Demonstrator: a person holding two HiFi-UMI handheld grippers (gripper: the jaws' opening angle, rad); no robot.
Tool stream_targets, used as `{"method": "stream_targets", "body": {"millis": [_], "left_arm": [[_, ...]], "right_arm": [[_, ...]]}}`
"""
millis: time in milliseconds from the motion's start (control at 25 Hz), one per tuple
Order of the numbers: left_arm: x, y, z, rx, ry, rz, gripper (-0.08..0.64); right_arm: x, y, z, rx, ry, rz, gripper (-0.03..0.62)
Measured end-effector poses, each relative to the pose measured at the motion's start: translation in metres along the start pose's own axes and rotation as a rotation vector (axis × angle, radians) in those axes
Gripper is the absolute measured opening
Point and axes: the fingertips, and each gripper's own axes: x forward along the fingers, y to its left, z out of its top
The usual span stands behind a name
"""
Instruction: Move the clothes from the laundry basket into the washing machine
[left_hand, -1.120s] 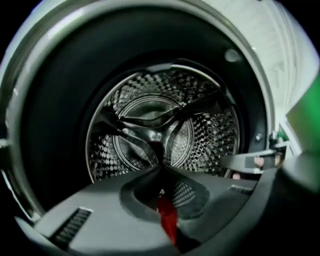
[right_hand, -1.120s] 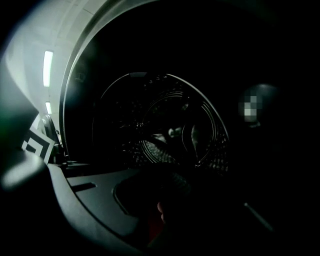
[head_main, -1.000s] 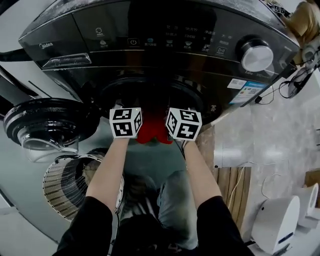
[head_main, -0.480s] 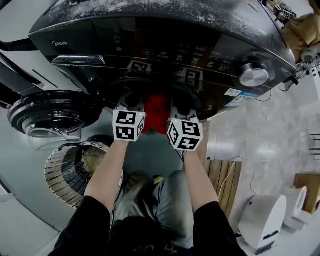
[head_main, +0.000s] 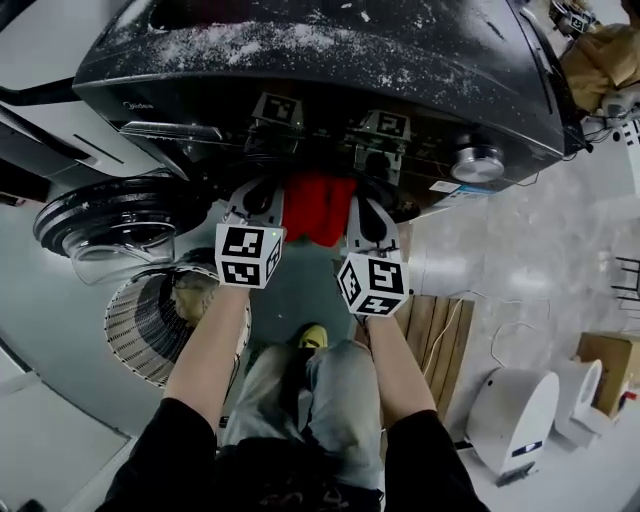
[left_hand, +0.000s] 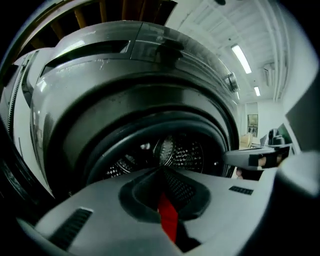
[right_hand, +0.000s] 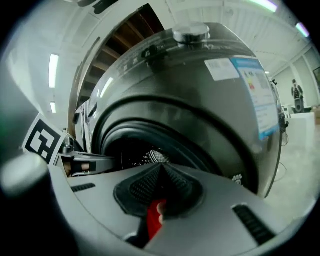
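Pale grey floor (head_main: 520, 250) underfoot, viewed steeply from above past two bare forearms in black sleeves. Shows a dark front-loading washing machine (head_main: 330, 60) across the top of the head view, its round door (head_main: 110, 225) swung open to the left. Shows a white slatted laundry basket (head_main: 140, 330) on the floor just below that door, beside the person's left leg, with some tan cloth (head_main: 192, 297) inside. Shows a red garment (head_main: 318, 205) stretched between the left gripper (left_hand: 162, 174) and the right gripper (right_hand: 160, 169), right at the mouth of the porthole, beneath the machine's front panel. Left jaws pressed together on a fold of the red garment, seen in the left gripper view as a red strip just below the tips. Right jaws likewise clamped on a red fold. Both pointed into the porthole, with the perforated steel drum (left_hand: 182, 155) in sight beyond the dark rubber seal (left_hand: 150, 127). Cannot tell whether the red garment has crossed the rim of the opening.
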Motion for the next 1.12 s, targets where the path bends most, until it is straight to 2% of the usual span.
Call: {"method": "stream_targets", "body": {"millis": [120,400,520,760,880,1120], "left_arm": [[-0.016,-0.003,0.019,0.006,0.016,-0.001,0.012],[-0.049,-0.017,0.075,-0.006,0.033,-0.015,0.012],[-0.066,-0.016,0.101,-0.026,0.023,-0.008,0.012],[-0.103,-0.022,0.150,-0.002,0.006,-0.021,0.012],[-0.123,-0.020,0.176,-0.044,-0.015,-0.013,0.012],[-0.163,-0.022,0.223,-0.079,-0.042,-0.005,0.012]], "right_arm": [[-0.018,0.007,0.027,0.008,-0.006,0.000,0.003],[-0.060,0.002,0.083,0.028,0.014,-0.058,0.005],[-0.074,0.002,0.113,0.049,0.015,-0.068,0.005],[-0.101,0.005,0.163,0.049,0.018,-0.102,0.005],[-0.115,0.018,0.188,0.027,0.025,-0.091,0.004],[-0.140,0.047,0.243,-0.039,0.041,-0.055,0.004]]}}
